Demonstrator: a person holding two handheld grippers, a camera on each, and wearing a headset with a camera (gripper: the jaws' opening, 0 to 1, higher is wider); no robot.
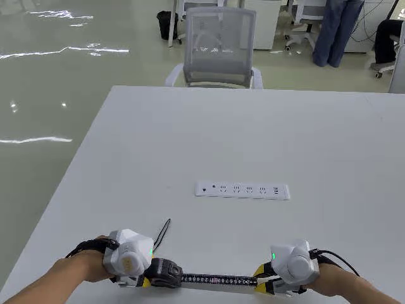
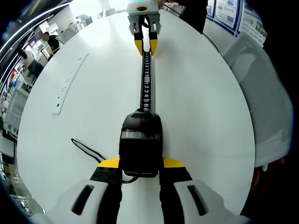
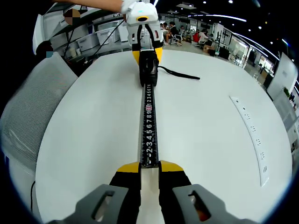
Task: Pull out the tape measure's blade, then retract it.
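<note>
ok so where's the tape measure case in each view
Head view: the tape measure case sits bottom left of centre, held by the left gripper.
Left gripper view: the case is at lower centre, between that view's own jaws.
Right gripper view: the case is at top centre, at the far end of the blade.
Shared landmark: the white power strip, flat on the table.

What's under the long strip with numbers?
The white table is under the blade of the tape measure. Its tip is hidden inside the right hand-held gripper, so its hook cannot be seen.
</note>
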